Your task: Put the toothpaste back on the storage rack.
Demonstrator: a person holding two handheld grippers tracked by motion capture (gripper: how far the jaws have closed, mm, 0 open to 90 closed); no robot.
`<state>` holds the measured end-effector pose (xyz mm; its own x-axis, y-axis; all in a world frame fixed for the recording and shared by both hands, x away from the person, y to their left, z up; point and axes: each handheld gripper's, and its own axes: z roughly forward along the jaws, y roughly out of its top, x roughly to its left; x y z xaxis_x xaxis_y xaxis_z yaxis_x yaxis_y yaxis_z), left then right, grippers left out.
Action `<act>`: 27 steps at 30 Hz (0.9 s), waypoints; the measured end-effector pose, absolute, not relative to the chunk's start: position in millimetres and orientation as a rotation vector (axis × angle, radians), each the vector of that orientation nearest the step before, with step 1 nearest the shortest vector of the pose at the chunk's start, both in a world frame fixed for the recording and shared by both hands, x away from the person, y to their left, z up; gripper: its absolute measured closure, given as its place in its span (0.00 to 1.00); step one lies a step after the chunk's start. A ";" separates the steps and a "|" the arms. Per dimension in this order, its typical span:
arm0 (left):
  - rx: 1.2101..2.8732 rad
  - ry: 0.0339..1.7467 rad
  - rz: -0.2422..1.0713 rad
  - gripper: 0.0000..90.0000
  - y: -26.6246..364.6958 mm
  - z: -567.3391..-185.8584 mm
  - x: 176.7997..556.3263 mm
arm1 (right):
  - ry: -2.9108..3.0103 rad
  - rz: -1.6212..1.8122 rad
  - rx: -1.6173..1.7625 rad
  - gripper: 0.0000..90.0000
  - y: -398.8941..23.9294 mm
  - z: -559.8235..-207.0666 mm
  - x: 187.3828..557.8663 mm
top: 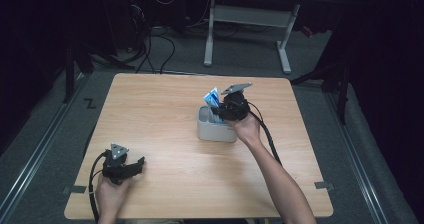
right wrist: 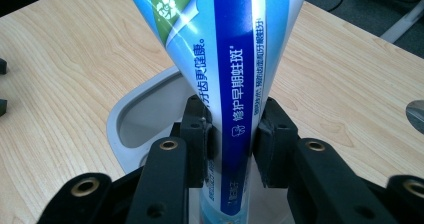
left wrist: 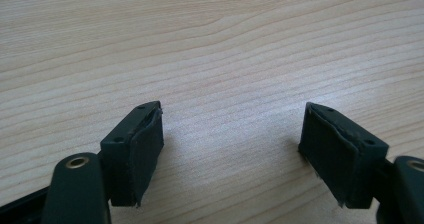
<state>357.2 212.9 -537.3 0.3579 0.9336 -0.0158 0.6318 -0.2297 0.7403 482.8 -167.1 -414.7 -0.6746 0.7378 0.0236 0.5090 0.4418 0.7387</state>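
Tube (right wrist: 235, 84): blue/white, printed, stood upright in grey holder (top: 216, 129) near table (top: 165, 109) centre, top end sticking out above rim. Tube clamped by R gripper (right wrist: 234, 139), pads pressed on both sides. Holder interior mostly hidden by gripper in high view; open compartment beside tube seen in R gripper view. L gripper (left wrist: 230, 149) well apart at near-left table edge, jaws spread wide, nothing between, bare wood seen below.
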 end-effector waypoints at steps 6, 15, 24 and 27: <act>1.959 1.357 0.582 0.29 212.9 -537.3 357.2 | 2.379 1.092 1.066 0.71 -167.7 -413.5 482.6; 1.959 1.357 0.580 0.29 213.0 -537.2 357.2 | 2.368 1.088 1.049 0.52 -167.1 -409.3 478.5; 1.959 1.357 0.582 0.29 212.9 -537.3 357.2 | 2.337 1.114 1.038 0.50 -175.0 -396.5 469.2; 1.959 1.357 0.583 0.29 212.9 -537.2 357.1 | 2.320 1.125 1.046 0.50 -181.3 -390.9 466.3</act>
<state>357.1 212.9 -537.2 0.3576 0.9337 -0.0154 0.6319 -0.2298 0.7402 466.3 -181.3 -390.9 -0.6628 0.7488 0.0012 0.4649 0.4102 0.7846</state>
